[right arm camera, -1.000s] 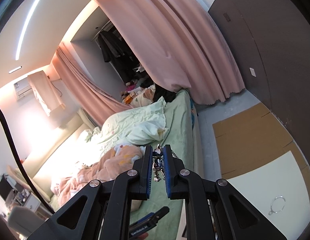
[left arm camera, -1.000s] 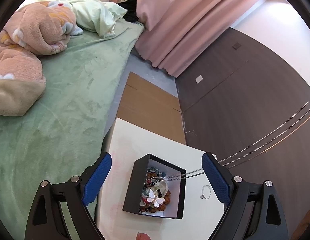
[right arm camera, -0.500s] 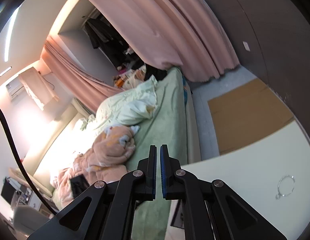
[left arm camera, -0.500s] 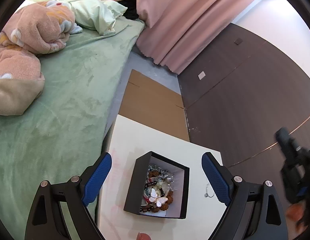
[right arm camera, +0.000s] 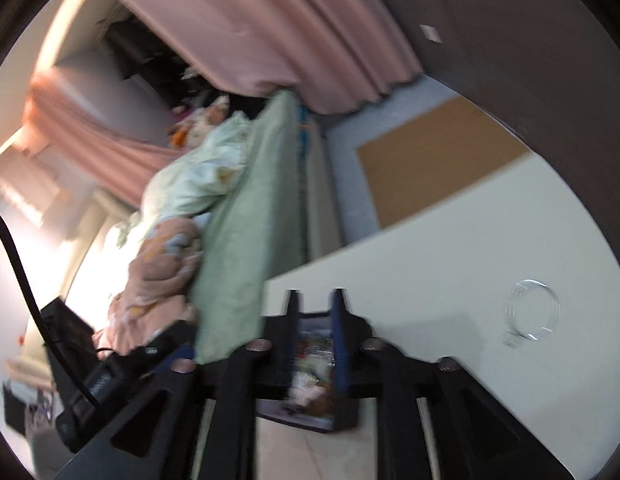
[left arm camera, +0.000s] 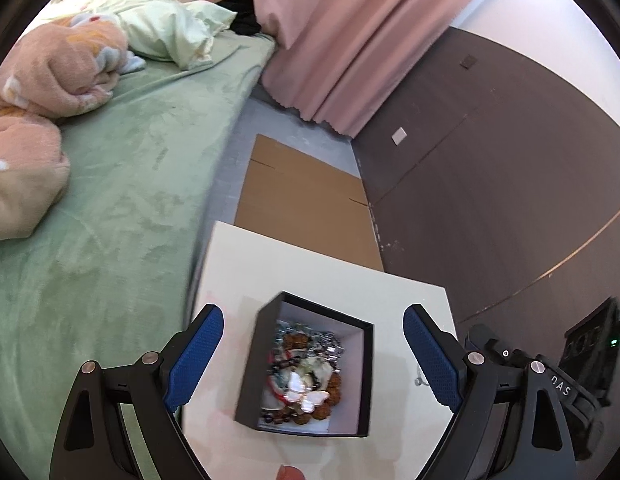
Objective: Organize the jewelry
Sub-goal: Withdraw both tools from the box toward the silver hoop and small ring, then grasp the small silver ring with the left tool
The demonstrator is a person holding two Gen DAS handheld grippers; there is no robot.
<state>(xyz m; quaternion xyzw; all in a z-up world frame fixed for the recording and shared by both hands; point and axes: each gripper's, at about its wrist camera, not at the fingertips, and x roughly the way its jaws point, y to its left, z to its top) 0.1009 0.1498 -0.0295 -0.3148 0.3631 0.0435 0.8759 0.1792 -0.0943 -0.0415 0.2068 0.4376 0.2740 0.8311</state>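
Left wrist view: I am holding the left claw spread wide, its blue pads flanking empty air and gripping nothing. Directly below and between the fingers, the black box is sitting on the white table with its top off, and a tangle of jewelry is lying inside: brown beads, a silver chain and a pale butterfly piece toward the near wall. Just behind the right finger, a small ring is resting on the table, mostly hidden. To the right of that, the right claw's black body is showing past the table's edge. Beyond the table, a sheet of cardboard is lying on the floor; a green bed is running along the left, and a pink curtain is hanging at the far end.

Right wrist view, heavily blurred: I am keeping the right claw parted by a narrow gap, with nothing visibly between the pads. The box is lying below and behind its fingers, jewelry showing through the gap. Ahead and to the right, the ring is resting alone on the table, well apart from the box. Farther off, the cardboard, bed and curtain are receding.
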